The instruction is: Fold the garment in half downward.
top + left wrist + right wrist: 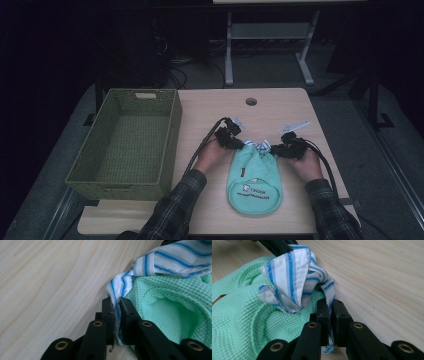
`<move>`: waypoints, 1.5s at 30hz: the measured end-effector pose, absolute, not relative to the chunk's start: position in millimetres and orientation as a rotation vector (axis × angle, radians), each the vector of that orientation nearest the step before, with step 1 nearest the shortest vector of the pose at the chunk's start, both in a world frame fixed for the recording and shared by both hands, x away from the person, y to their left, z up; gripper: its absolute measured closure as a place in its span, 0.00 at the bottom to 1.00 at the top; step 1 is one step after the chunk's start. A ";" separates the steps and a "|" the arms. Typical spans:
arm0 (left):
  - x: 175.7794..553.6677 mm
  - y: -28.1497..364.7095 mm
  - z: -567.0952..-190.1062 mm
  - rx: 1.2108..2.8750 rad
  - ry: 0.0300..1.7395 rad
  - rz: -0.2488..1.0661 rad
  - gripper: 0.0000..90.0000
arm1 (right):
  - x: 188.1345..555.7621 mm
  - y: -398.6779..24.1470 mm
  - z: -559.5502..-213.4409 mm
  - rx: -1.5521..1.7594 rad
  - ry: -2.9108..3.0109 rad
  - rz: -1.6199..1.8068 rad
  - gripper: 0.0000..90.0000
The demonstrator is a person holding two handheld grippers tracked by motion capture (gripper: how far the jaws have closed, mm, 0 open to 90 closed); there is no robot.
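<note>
A mint-green waffle-knit garment with a blue-and-white striped collar lies on the wooden table, collar end away from the person. My left gripper is shut on the collar's left end; in the left gripper view the striped cloth is pinched between the black jaws, the green knit beside it. My right gripper is shut on the collar's right end; in the right gripper view the striped collar bunches above the jaws, with green knit to the left.
A green woven basket stands empty on the table's left side. A round cable hole sits near the far edge. Bare wood lies beyond the garment. A grey table frame stands on the floor behind.
</note>
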State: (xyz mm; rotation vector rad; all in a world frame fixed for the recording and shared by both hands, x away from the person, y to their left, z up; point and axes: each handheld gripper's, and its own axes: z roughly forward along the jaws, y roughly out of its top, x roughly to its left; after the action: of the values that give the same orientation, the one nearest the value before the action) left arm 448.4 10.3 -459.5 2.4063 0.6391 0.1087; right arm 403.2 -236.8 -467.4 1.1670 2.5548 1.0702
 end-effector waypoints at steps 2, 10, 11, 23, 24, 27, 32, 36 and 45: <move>447.6 10.6 -459.4 2.396 0.655 0.113 0.94 | 403.3 -236.9 -466.6 1.161 2.558 1.060 0.96; 446.6 17.3 -444.5 2.331 0.658 0.139 0.95 | 401.6 -245.1 -449.1 1.144 2.505 1.129 0.97; 446.8 18.9 -439.7 2.314 0.653 0.152 0.95 | 401.8 -245.8 -446.4 1.139 2.499 1.136 0.97; 438.9 15.9 -401.4 2.257 0.587 0.266 0.95 | 399.0 -248.1 -411.8 1.080 2.478 1.153 0.97; 437.5 15.7 -398.9 2.253 0.576 0.279 0.95 | 398.6 -248.9 -409.0 1.069 2.474 1.154 0.97; 435.5 16.2 -394.2 2.236 0.569 0.287 0.94 | 396.6 -249.9 -404.1 1.066 2.470 1.170 0.97; 433.6 15.3 -380.7 2.229 0.535 0.323 0.94 | 395.8 -252.2 -392.1 1.043 2.453 1.180 0.97; 429.6 15.4 -375.3 2.222 0.510 0.369 0.94 | 393.5 -251.0 -384.2 1.010 2.424 1.177 0.97; 419.9 17.3 -407.4 2.264 0.463 0.390 0.94 | 387.9 -240.5 -429.0 1.021 2.423 1.122 0.97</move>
State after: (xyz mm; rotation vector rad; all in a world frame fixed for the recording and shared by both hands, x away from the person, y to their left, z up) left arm 419.9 17.3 -407.4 2.2640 0.4631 0.3898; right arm 387.9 -240.5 -429.0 1.0206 2.4226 1.1222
